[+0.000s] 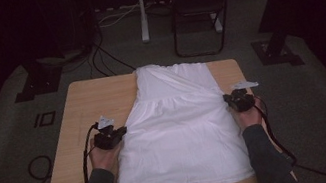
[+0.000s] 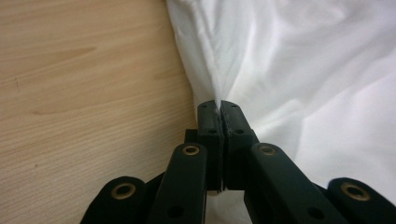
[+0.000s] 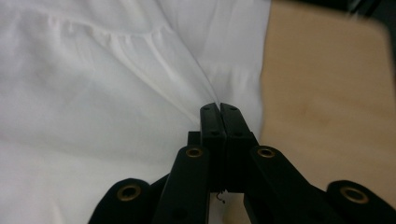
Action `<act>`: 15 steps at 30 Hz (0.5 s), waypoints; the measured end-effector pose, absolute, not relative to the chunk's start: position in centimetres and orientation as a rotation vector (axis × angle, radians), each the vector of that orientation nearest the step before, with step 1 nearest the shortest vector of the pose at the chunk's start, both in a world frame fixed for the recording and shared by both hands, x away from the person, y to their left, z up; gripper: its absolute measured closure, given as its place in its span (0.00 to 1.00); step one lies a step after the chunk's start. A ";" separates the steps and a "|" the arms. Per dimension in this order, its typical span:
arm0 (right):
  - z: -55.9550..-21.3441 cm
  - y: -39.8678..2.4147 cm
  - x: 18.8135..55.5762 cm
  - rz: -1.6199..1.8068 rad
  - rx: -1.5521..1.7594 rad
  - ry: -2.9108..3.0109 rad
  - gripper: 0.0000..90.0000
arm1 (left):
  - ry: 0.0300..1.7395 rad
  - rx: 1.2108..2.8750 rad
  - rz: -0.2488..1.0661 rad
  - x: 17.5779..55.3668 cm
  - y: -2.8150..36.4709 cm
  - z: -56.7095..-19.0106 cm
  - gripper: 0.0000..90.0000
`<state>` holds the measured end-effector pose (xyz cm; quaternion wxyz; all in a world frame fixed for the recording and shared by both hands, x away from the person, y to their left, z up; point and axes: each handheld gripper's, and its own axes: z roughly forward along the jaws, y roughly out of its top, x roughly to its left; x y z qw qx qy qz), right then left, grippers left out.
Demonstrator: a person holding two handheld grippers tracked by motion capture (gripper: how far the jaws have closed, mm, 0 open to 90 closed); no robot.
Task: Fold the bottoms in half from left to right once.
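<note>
A white dress (image 1: 177, 124) lies flat on the wooden table (image 1: 87, 105), its narrow top at the far edge and its wide hem near me. My left gripper (image 1: 121, 129) is at the dress's left edge, by the waist. In the left gripper view its jaws (image 2: 219, 103) are shut, with a ridge of white cloth (image 2: 280, 70) pinched between the tips. At the right edge of the dress, my right gripper (image 1: 227, 98) is level with the gathered waist seam (image 3: 126, 37). Its jaws (image 3: 218, 106) are also shut, and a fold of the fabric runs up into them.
Bare wood (image 2: 84, 84) lies left of the dress, and a narrower strip (image 3: 322, 93) lies to its right. Beyond the table a dark folding chair (image 1: 197, 9) and a white stand leg (image 1: 141, 9) are on the grey carpet. Cables (image 1: 37, 169) trail off the table's left side.
</note>
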<state>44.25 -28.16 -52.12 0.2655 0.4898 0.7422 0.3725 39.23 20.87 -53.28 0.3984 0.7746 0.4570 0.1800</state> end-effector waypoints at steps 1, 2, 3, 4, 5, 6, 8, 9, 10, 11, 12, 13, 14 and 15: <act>-53.4 -28.3 44.4 0.990 1.355 2.026 0.99 | 1.160 1.960 0.455 39.3 20.8 -53.6 0.98; -54.1 -28.5 44.5 0.993 1.379 2.035 0.99 | 1.168 1.966 0.464 39.5 20.9 -54.0 0.97; -55.1 -28.7 44.6 0.994 1.407 2.048 0.99 | 1.176 1.974 0.475 39.5 21.0 -54.3 0.97; -55.5 -28.8 44.6 0.989 1.407 2.058 0.99 | 1.189 1.984 0.474 39.6 21.2 -54.6 0.97; -56.1 -28.8 44.6 0.979 1.412 2.075 0.99 | 1.192 1.998 0.472 39.6 21.4 -54.9 0.98; -56.4 -28.7 44.4 0.978 1.398 2.075 0.99 | 1.192 1.998 0.472 39.6 21.4 -54.9 0.99; -56.4 -28.7 44.2 0.986 1.404 2.075 0.99 | 1.207 2.026 0.460 39.6 21.4 -55.4 1.00; -56.4 -28.5 43.7 0.979 1.406 2.084 0.99 | 1.197 2.032 0.460 39.1 21.2 -55.6 1.00; -56.4 -28.4 43.4 0.971 1.399 2.086 0.99 | 1.192 2.047 0.464 38.8 21.0 -55.6 1.00; -56.4 -28.3 43.0 0.968 1.400 2.087 0.99 | 1.185 2.055 0.462 38.4 20.9 -55.6 1.00; -56.4 -28.1 42.5 0.975 1.404 2.087 0.99 | 1.184 2.060 0.460 37.9 20.8 -55.6 1.00; -56.4 -27.9 41.9 0.971 1.395 2.095 0.99 | 1.179 2.064 0.456 37.2 20.8 -55.6 1.00; -56.4 -27.7 41.2 0.958 1.378 2.106 0.99 | 1.179 2.066 0.448 36.5 20.7 -55.6 1.00; -56.4 -27.6 40.4 0.947 1.364 2.118 0.99 | 1.174 2.075 0.449 35.7 20.7 -55.6 1.00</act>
